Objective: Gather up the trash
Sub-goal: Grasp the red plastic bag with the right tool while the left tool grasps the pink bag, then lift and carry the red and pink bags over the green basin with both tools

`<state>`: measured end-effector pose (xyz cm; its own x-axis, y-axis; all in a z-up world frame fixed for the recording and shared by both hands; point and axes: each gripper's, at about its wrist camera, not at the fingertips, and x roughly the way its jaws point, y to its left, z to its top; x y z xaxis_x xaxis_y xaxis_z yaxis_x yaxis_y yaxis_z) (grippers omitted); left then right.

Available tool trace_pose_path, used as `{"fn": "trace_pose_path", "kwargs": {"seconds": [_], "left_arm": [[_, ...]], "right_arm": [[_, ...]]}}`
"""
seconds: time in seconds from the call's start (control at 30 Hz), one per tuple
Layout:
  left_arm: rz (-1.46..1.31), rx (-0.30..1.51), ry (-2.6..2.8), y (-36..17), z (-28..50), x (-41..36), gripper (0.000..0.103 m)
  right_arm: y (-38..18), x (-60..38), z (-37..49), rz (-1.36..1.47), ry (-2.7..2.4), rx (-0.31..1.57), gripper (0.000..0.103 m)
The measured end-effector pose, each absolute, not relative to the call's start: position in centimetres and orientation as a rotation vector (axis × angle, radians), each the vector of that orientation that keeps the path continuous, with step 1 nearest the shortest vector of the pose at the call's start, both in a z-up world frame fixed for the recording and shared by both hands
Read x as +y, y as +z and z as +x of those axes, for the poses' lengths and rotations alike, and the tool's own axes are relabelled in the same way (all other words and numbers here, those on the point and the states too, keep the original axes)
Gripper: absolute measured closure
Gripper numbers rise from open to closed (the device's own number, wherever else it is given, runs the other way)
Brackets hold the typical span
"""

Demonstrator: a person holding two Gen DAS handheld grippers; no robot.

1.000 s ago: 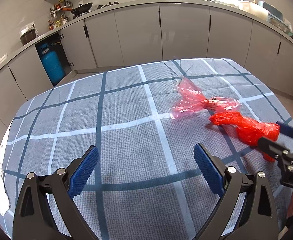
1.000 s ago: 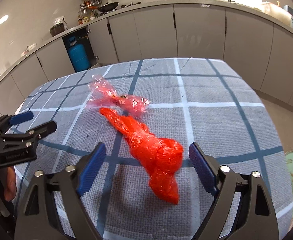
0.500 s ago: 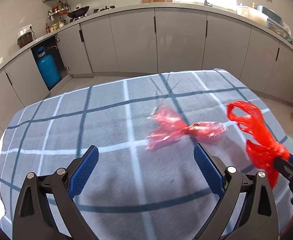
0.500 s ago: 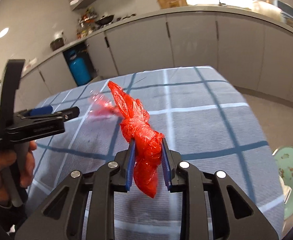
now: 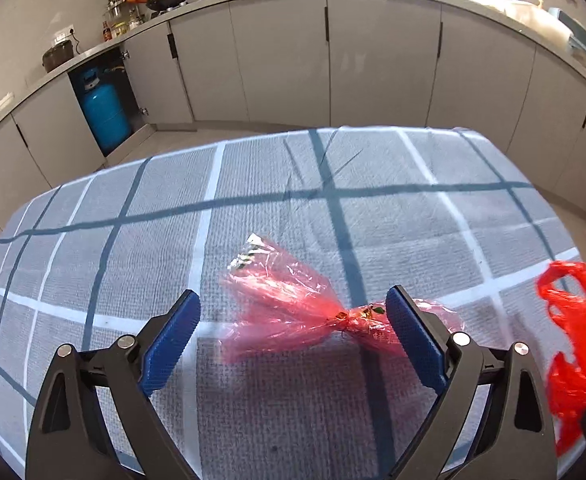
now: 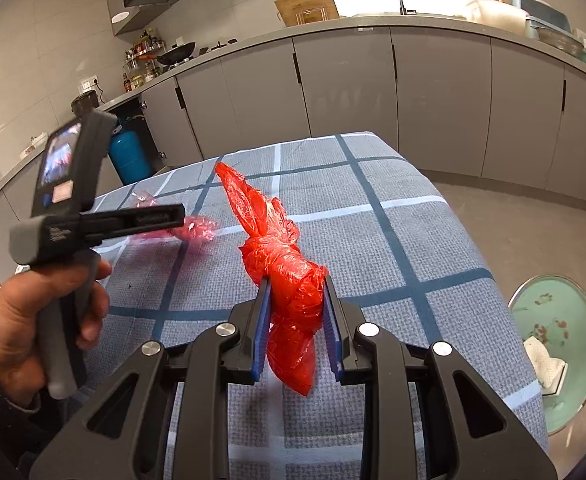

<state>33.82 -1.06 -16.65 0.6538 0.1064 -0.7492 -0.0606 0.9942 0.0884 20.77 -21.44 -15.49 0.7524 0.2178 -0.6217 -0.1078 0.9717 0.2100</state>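
A crumpled pink cellophane wrapper (image 5: pixel 289 312) lies on the grey checked tablecloth (image 5: pixel 253 208). My left gripper (image 5: pixel 293 332) hangs over it with its jaws closing. The wrapper lies between the blue pads, which stand clear of it. Its twisted knot sits close to the right pad (image 5: pixel 413 336). My right gripper (image 6: pixel 297 308) is shut on a knotted red plastic bag (image 6: pixel 289 276) and holds it above the cloth. That bag (image 5: pixel 573 344) also shows at the right edge of the left wrist view. The wrapper (image 6: pixel 197 228) shows partly behind the left gripper in the right wrist view.
A green bin (image 6: pixel 553 344) with scraps and paper stands on the floor right of the table. Grey kitchen cabinets (image 5: pixel 381 60) curve round behind, with a blue gas bottle (image 5: pixel 105 116) in an open one. A hand (image 6: pixel 33 320) holds the left gripper's handle.
My right gripper closed on the red bag and lifted it off the cloth. My left gripper moved in over the pink wrapper and its jaws narrowed.
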Motion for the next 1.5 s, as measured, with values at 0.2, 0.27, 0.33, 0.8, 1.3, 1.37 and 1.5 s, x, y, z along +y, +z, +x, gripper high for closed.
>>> {"fn": "trace_pose_path", "kwargs": {"seconds": [0.2, 0.27, 0.33, 0.8, 1.3, 1.37, 1.5], "left_arm": [[0.038, 0.853, 0.024, -16.6, 33.1, -0.7, 0.060], [0.032, 0.858, 0.003, -16.4, 32.9, -0.5, 0.062], [0.041, 0.850, -0.007, -16.0, 32.7, -0.5, 0.096], [0.070, 0.777, -0.102, -12.7, 28.5, 0.0, 0.101], [0.139, 0.677, -0.164, -9.4, 26.1, -6.1, 0.101], [0.148, 0.671, -0.181, -9.2, 25.9, -7.2, 0.101], [0.170, 0.659, -0.224, -8.8, 25.7, -9.8, 0.101]], "right_arm": [[-16.3, -21.8, 21.2, 0.181, 0.181, 0.713, 0.077], [-16.2, -21.8, 21.1, 0.182, 0.180, 0.710, 0.077], [-16.2, -21.9, 21.0, 0.182, 0.178, 0.705, 0.077], [-15.0, -22.5, 19.6, 0.190, 0.149, 0.666, 0.077], [-12.7, -26.6, 17.4, 0.236, 0.058, 0.599, 0.077], [-12.5, -27.4, 17.0, 0.245, 0.041, 0.591, 0.077], [-12.1, -29.1, 16.4, 0.260, 0.010, 0.576, 0.077]]}}
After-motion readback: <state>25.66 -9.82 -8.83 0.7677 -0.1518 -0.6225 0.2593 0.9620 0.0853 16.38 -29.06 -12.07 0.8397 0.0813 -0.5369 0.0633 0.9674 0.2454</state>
